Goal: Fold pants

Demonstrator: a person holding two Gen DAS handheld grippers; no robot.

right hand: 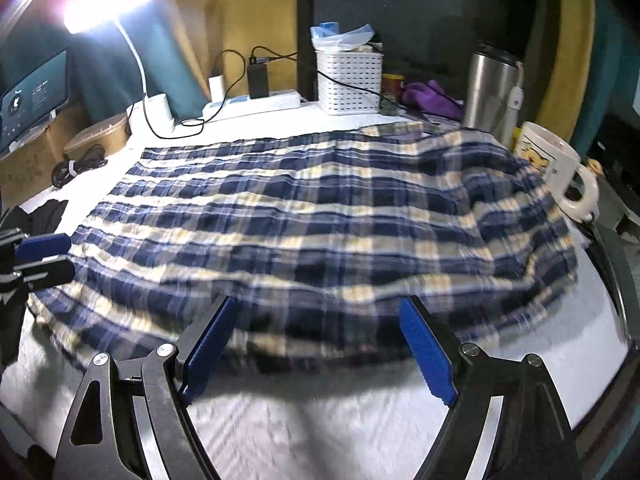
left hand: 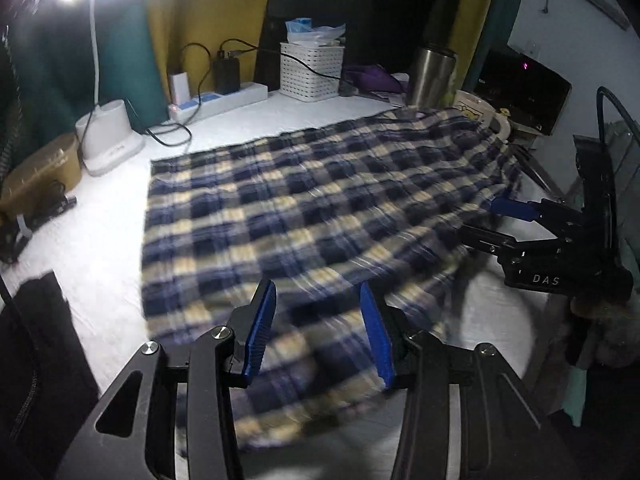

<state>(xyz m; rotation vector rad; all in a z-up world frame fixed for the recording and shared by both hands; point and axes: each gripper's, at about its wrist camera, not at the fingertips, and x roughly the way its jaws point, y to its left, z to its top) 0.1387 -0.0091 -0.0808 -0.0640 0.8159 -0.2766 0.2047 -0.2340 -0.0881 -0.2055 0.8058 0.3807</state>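
Blue, cream and navy plaid pants [left hand: 304,200] lie spread across the white table [left hand: 104,240], rumpled at the right end near a mug. My left gripper [left hand: 316,292] hovers over the near edge of the cloth with its blue pads [left hand: 260,332] apart and nothing pinched between them. In the right wrist view the pants [right hand: 320,216] fill the middle. My right gripper [right hand: 318,304] stands wide open just short of their near hem. Each gripper shows in the other's view: the right gripper [left hand: 480,218] by the cloth's right edge, the left gripper [right hand: 71,255] by its left edge. Motion blurs the cloth.
Along the back stand a lit desk lamp [left hand: 108,136], a power strip with chargers [left hand: 224,98], a white basket [left hand: 312,70], a steel tumbler [left hand: 432,76] and a mug [right hand: 556,168]. A brown box [left hand: 40,172] and a dark garment [left hand: 36,344] sit at the left.
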